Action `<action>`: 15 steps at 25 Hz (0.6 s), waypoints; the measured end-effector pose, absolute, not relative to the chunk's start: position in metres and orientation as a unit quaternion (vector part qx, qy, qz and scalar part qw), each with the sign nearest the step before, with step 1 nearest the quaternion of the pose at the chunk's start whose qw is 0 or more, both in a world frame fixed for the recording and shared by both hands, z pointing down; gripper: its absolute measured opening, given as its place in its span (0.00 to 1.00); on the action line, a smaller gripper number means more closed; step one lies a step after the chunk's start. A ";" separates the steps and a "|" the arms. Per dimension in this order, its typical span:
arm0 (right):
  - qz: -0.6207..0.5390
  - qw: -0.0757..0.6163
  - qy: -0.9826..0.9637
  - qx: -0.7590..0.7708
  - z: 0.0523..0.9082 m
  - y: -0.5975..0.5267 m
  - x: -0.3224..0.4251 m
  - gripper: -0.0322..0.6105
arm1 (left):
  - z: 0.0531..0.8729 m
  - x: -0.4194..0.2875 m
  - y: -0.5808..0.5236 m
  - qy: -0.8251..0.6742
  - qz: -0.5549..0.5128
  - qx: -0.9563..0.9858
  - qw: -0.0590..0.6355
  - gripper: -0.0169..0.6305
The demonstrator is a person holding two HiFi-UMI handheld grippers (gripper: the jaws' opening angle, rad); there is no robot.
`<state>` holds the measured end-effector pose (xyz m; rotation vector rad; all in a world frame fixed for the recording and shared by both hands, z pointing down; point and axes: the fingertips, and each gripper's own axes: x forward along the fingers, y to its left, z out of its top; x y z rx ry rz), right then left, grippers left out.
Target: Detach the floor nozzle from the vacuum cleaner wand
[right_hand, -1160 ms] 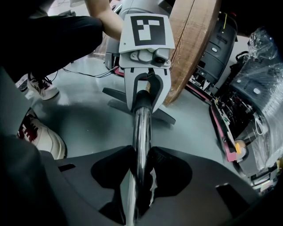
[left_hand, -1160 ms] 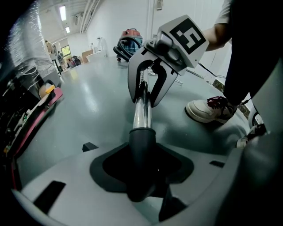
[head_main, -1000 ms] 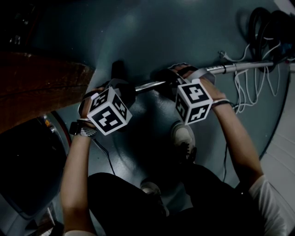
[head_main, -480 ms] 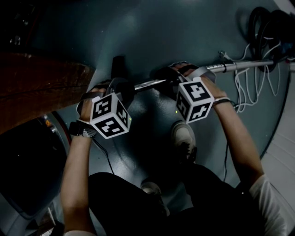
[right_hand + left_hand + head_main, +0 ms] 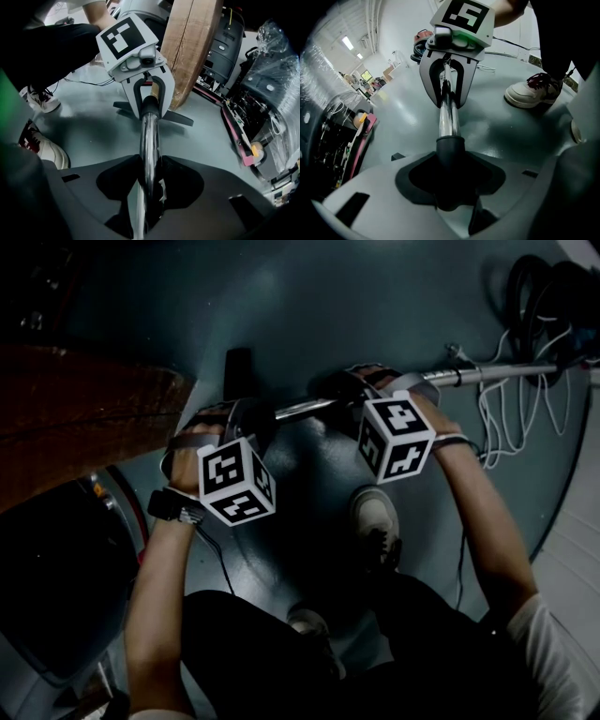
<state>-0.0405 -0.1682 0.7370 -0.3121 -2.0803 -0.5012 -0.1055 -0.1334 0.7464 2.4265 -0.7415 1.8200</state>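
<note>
The chrome wand (image 5: 305,411) lies across the grey floor, running from the upper right towards the left. Its left end enters the black neck (image 5: 450,150) of the floor nozzle (image 5: 238,369), a dark flat piece at the far side of my left hand. My left gripper (image 5: 251,423) is shut on that black neck (image 5: 255,418). In the left gripper view the wand (image 5: 448,115) leads straight to the right gripper (image 5: 448,82). My right gripper (image 5: 364,397) is shut on the chrome tube (image 5: 149,150); ahead of it stand the left gripper (image 5: 151,101) and the nozzle's flat edge (image 5: 180,118).
A wooden board (image 5: 84,413) stands at the left, with a dark machine (image 5: 56,587) below it. White cables (image 5: 506,413) and a coiled black hose (image 5: 544,292) lie at the upper right. The person's shoes (image 5: 375,521) rest just below the wand.
My left gripper has rolled about the neck, its marker cube swinging down and to the right. The nozzle's dark end has shifted slightly up in the view. The right gripper has kept still.
</note>
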 end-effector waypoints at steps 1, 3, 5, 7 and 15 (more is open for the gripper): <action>-0.202 0.472 -0.849 -0.127 0.738 -0.169 -0.041 0.31 | 0.747 -0.106 -0.135 -0.241 0.587 0.773 0.005 0.30; -0.196 0.477 -0.847 -0.128 0.740 -0.171 -0.041 0.31 | 0.750 -0.107 -0.137 -0.249 0.598 0.762 -0.005 0.30; -0.190 0.475 -0.850 -0.129 0.739 -0.171 -0.044 0.31 | 0.755 -0.107 -0.136 -0.253 0.604 0.756 -0.006 0.30; -0.182 0.477 -0.850 -0.132 0.741 -0.168 -0.044 0.31 | 0.760 -0.106 -0.133 -0.249 0.602 0.758 0.002 0.30; -0.170 0.479 -0.849 -0.145 0.749 -0.161 -0.041 0.31 | 0.767 -0.102 -0.126 -0.234 0.592 0.771 0.033 0.30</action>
